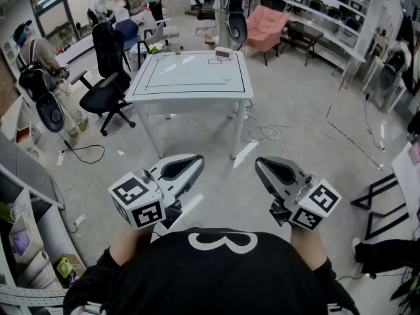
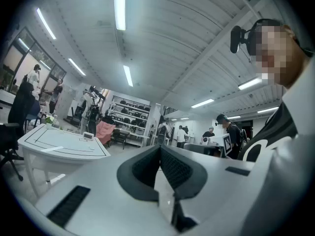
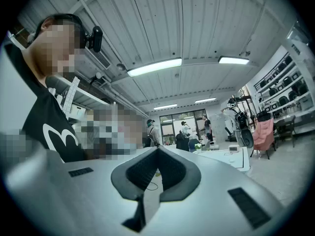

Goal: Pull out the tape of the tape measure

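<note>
A white table (image 1: 191,92) stands a few steps ahead of me on the grey floor. At its far edge sits a small pale boxy object (image 1: 222,52), possibly the tape measure; it also shows in the left gripper view (image 2: 88,135) and the right gripper view (image 3: 233,148). I hold both grippers low by my chest, well short of the table. My left gripper (image 1: 197,160) is shut with nothing in it, its jaws meeting at the tip (image 2: 160,149). My right gripper (image 1: 260,165) is likewise shut and empty (image 3: 157,150).
Black office chairs (image 1: 108,90) stand left of the table, with a pink armchair (image 1: 266,25) behind it. Cables (image 1: 262,133) trail on the floor near the table's right legs. Shelving (image 1: 26,241) lines my left and a black stand (image 1: 380,202) my right. Other people stand further back (image 1: 39,58).
</note>
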`<state>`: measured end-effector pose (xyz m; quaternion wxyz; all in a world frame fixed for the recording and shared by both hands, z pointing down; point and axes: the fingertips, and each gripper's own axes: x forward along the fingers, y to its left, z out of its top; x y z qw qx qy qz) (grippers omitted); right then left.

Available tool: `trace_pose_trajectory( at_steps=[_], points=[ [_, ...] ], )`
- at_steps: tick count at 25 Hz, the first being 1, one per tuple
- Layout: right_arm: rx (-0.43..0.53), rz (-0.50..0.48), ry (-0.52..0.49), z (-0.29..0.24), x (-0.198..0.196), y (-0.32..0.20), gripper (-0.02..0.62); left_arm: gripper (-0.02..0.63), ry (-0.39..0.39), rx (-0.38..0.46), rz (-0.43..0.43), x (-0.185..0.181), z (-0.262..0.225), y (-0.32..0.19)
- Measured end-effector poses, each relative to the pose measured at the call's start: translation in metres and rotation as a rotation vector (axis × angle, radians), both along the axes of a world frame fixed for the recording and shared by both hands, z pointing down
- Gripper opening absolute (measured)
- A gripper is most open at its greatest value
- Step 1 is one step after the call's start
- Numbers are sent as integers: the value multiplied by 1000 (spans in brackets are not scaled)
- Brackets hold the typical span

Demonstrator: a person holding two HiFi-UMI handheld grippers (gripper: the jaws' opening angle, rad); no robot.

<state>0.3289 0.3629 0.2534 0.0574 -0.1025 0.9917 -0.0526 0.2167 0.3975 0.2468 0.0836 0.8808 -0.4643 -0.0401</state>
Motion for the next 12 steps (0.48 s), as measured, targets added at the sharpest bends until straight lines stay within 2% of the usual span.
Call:
trace_pose_trajectory(
  at_steps=[6, 12],
  points=[
    [-4, 11, 24, 6, 7, -8, 9, 3, -3, -13, 6, 7, 5, -7],
    [-3, 57, 4, 11, 12, -23, 11, 3, -9, -19, -7, 3, 11, -16]
  ],
)
